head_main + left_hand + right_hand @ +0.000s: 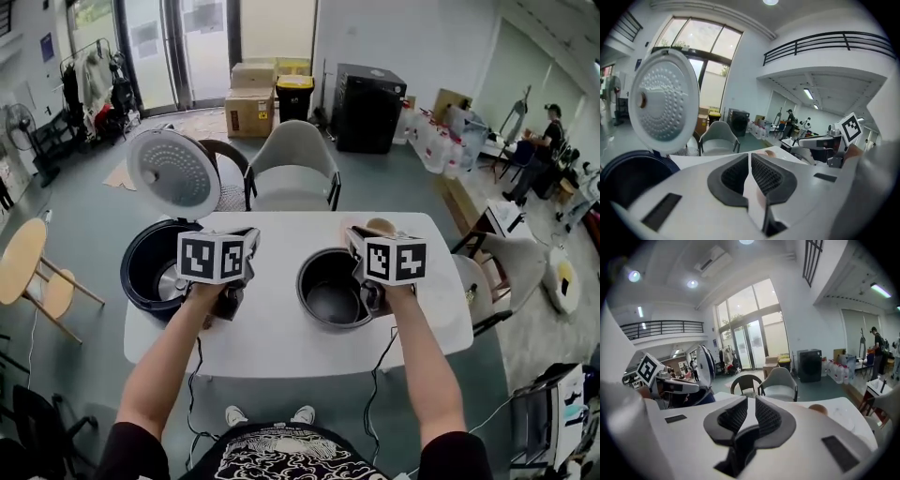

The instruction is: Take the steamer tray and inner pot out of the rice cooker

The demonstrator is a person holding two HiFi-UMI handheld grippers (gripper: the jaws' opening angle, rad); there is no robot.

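Observation:
The dark inner pot stands on the white table, out of the cooker and right of centre. At the table's left end is the dark blue rice cooker, its round white lid standing up. Both grippers hover above the table, level with each other. My left gripper is between cooker and pot, shut on nothing. My right gripper is over the pot's right rim, its pads together, empty. A pale round tray-like thing lies at the right; what it is I cannot tell.
A small tan round object sits on the table behind the pot. A grey chair and a darker one stand at the table's far side. A wooden stool is on the left. Cables hang from the near edge.

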